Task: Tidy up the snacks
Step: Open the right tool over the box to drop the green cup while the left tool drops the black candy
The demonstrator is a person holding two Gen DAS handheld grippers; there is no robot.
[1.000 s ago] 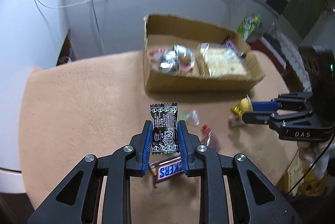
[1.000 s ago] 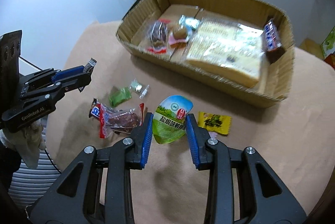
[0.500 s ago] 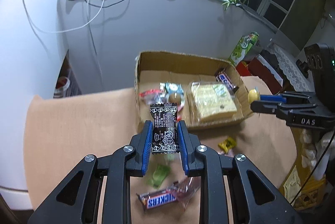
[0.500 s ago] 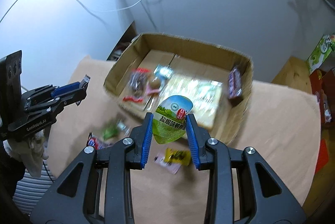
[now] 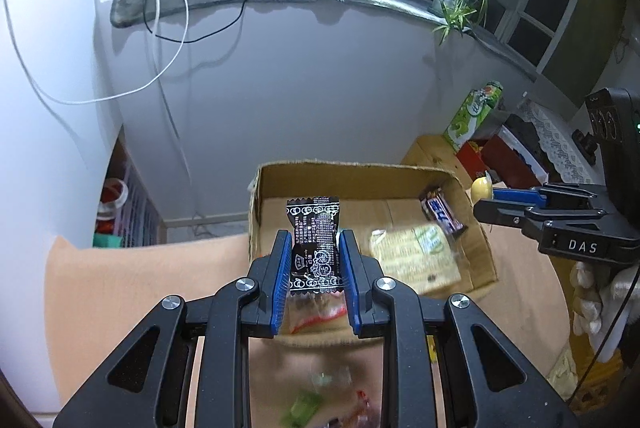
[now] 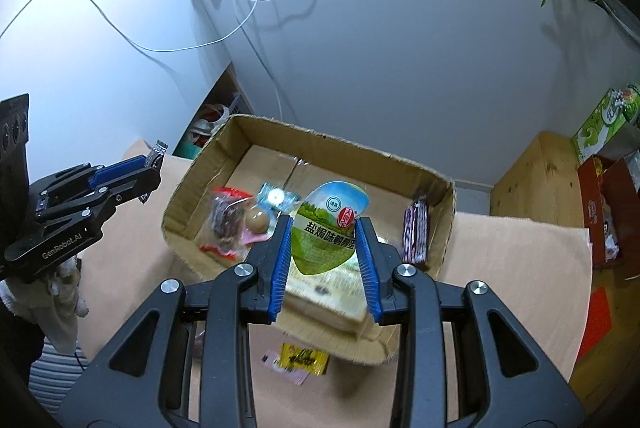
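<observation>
Left gripper, clamped on a black candy, and right gripper, clamped on a green pouch, have both lifted off the cloth and now hang over the box, so drop-off looks imminent.

Loose snacks below left gripper motion-blurred, unidentifiable; sandwich pack partly hidden behind right gripper.
</observation>
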